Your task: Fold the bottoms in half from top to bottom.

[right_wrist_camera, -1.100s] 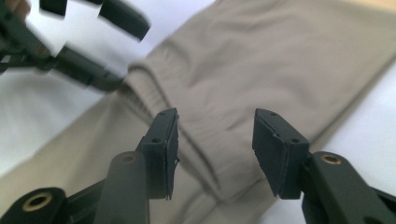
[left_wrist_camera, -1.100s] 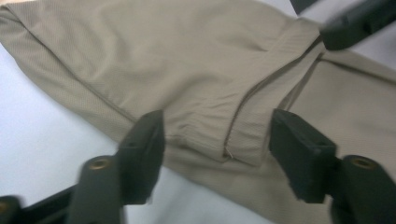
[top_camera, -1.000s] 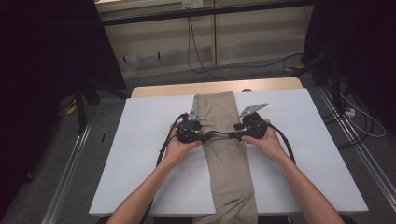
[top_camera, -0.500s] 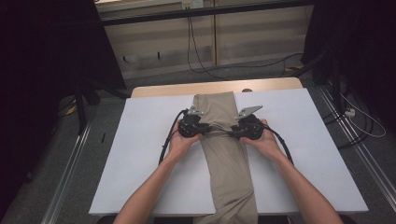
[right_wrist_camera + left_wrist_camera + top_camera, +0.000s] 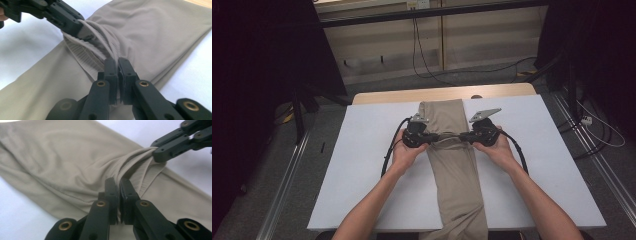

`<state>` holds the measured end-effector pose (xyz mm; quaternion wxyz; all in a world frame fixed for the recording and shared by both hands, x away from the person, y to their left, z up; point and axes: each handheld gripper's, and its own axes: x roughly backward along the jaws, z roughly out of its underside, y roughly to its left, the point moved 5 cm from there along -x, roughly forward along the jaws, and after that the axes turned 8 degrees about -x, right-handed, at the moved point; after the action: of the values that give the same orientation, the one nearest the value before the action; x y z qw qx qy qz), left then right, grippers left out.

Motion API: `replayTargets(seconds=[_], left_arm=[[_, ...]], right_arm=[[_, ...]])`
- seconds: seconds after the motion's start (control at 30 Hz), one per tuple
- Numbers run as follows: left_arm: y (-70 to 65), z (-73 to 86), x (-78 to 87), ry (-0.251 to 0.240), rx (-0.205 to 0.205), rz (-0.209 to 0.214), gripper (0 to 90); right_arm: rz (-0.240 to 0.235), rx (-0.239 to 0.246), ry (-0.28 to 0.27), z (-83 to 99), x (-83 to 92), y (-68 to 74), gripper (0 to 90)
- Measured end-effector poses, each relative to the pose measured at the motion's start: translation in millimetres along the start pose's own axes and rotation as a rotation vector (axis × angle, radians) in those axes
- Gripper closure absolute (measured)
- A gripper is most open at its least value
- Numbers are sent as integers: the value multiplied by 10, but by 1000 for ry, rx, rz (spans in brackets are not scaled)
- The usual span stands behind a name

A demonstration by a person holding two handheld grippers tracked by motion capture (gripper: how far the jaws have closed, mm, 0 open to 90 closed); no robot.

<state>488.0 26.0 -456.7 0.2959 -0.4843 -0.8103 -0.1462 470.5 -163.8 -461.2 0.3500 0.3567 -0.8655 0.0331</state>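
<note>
A long beige knit garment [image 5: 457, 170] lies folded lengthwise down the middle of the white table top [image 5: 362, 170]. Its ribbed hem is folded back onto the strip and bunched between the two tools. My left gripper [image 5: 432, 137] is shut on the hem's left corner, seen close up in the left gripper view [image 5: 119, 185] as pinched fabric [image 5: 62, 165]. My right gripper [image 5: 462, 136] is shut on the hem's right corner [image 5: 117, 63]. The ribbed band [image 5: 82, 53] stretches taut between both grippers, a little above the cloth below.
The far end of the garment [image 5: 442, 107] reaches the wooden table edge [image 5: 492, 91]. Its near end hangs over the front edge [image 5: 462, 232]. Black cables [image 5: 389, 150] trail from each gripper. Dark curtains and floor cables surround the table.
Both grippers have carried the pinched hem away from the person, toward the far end of the table, folding the garment over itself.
</note>
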Motion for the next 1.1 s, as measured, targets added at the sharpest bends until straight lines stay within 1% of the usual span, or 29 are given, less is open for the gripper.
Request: replayTargets(seconds=[0.03,0.07,0.13,0.17,0.2,0.23,0.27,0.3,0.33,0.37,0.43,0.5,0.53,0.57,0.63,0.7,0.77,0.8,0.87,0.93,0.97,1.0,1.03,1.07,1.1], left_arm=[[-52,-12,43,9,-15,4,864],[-87,-23,71,5,-19,7,865],[-180,-40,155,2,-34,20,865],[-247,-40,208,-3,-40,41,865],[-289,-35,239,3,-46,51,865],[-362,-21,282,1,-57,60,863],[-403,-9,312,3,-65,66,863],[-476,14,347,3,-71,78,862],[-518,31,368,4,-73,83,862],[-593,66,411,7,-76,110,862],[-700,132,462,13,-95,135,861],[-835,208,518,14,-103,168,862],[-881,228,534,10,-108,171,861],[-957,266,568,14,-119,181,862],[-1061,323,624,17,-122,196,861],[-1170,394,680,14,-130,214,861],[-1266,463,722,17,-140,217,861],[-1320,493,736,26,-150,221,861],[-1415,550,763,39,-147,227,861],[-1517,608,783,59,-147,253,861],[-1566,637,795,63,-146,255,862],[-1608,671,804,71,-154,259,861],[-1641,707,795,72,-158,263,858],[-1671,758,765,78,-164,263,850],[-1701,820,721,94,-180,270,842]], right_arm=[[-9,-8,-4,2,29,14,866],[-23,-17,-10,8,80,44,866],[-33,-8,-5,31,155,94,867],[-44,-8,-7,49,204,132,867],[-56,-5,-10,77,271,179,867],[-65,-2,-10,96,312,209,867],[-78,1,-9,132,376,265,867],[-89,17,1,205,462,367,867],[-89,17,1,205,462,367,867],[-95,24,6,237,494,407,867],[-114,36,17,329,572,507,867],[-139,44,21,424,657,604,867],[-149,50,28,487,703,665,867],[-154,54,30,525,729,704,867],[-169,53,24,614,801,806,867],[-173,69,37,697,867,914,867],[-191,68,49,778,913,998,867],[-191,72,58,822,931,1038,867],[-197,82,73,922,960,1128,867],[-209,84,84,993,986,1188,867],[-217,88,91,1034,1005,1223,867],[-225,90,93,1077,1022,1255,866],[-224,89,98,1124,1030,1284,866],[-213,106,105,1169,1027,1303,865],[-201,123,114,1210,1015,1318,864]])
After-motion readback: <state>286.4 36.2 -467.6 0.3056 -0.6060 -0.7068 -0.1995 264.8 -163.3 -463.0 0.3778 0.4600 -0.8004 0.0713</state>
